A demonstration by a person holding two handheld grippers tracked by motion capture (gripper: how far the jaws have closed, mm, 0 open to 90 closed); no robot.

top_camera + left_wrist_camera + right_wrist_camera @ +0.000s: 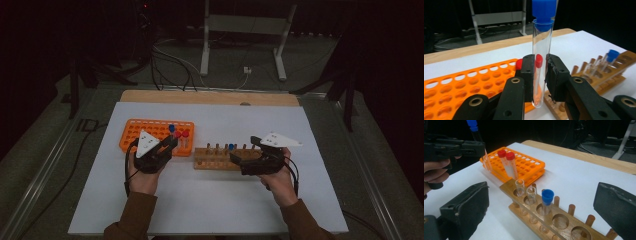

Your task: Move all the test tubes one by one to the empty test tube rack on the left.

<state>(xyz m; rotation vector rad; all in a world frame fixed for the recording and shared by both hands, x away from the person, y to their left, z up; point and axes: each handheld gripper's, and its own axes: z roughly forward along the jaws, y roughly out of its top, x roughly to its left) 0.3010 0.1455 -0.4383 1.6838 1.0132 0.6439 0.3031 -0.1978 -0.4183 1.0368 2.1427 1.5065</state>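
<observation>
My left gripper (540, 77) is shut on a clear test tube with a blue cap (541, 47), held upright just off the near right corner of the orange rack (461, 87). From above, that gripper (169, 142) sits at the same corner of the rack (145, 131). Two red-capped tubes (507, 163) stand in the orange rack. My right gripper (542, 202) is wide open around the wooden rack (564, 222), which holds a blue-capped tube (547, 197) and two uncapped tubes (519, 185). From above, the right gripper (245, 156) is at the wooden rack's (212, 160) right end.
Both racks rest on a white sheet (210, 200) laid over a wooden table (210, 97). Beyond the table, on the dark floor, are cables and a white metal stand (242, 30). Bare sheet lies in front of the racks.
</observation>
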